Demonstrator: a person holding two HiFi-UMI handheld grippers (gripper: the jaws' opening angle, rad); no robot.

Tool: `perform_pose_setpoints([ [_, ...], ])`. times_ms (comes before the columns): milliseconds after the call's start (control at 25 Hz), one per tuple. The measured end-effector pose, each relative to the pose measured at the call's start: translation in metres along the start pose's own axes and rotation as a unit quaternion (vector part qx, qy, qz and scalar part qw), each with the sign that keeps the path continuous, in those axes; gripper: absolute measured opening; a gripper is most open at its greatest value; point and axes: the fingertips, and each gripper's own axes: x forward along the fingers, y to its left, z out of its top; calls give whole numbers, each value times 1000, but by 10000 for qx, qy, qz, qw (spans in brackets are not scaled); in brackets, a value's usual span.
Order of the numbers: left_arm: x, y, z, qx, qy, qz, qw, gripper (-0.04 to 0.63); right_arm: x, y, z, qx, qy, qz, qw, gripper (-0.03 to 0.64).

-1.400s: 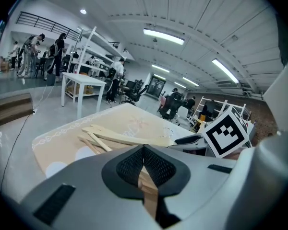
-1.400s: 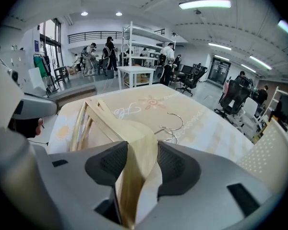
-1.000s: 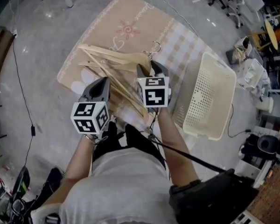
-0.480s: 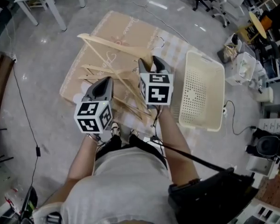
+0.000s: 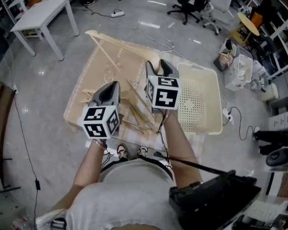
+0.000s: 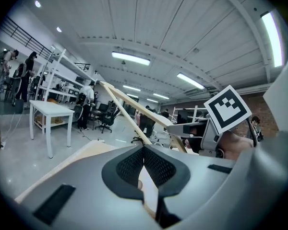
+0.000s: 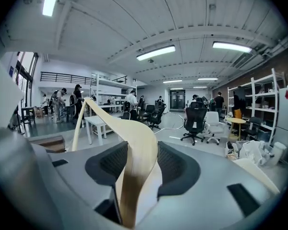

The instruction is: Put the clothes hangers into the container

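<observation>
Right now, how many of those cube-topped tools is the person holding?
2. The left hand-held gripper, shut, is over the hangers on the mat; the right hand-held gripper clamps a raised hanger beside the basket.

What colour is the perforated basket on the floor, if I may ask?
The basket is cream; the head view shows it best.
</observation>
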Motion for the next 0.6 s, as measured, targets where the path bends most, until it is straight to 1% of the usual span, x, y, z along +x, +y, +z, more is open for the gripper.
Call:
perform_pose_setpoints([
  [120, 5, -19, 22, 182, -150, -220, 9995, 12, -17, -22, 26, 130, -256, -234, 9993, 201],
  [240, 6, -38, 37, 220, -223, -393, 9987, 12, -37, -47, 45, 190, -408, -479, 9978, 201],
  [360, 9, -57, 47, 309, -242, -570, 9976, 12, -54, -75, 55, 288, -469, -745, 9957, 201],
  [480, 19, -83, 57, 431, -289, -852, 9950, 12, -74, -111, 65, 429, -572, -1092, 9914, 201],
  [600, 30, -101, 59, 456, -289, -1077, 9927, 12, -91, -141, 66, 495, -611, -1399, 9870, 201],
])
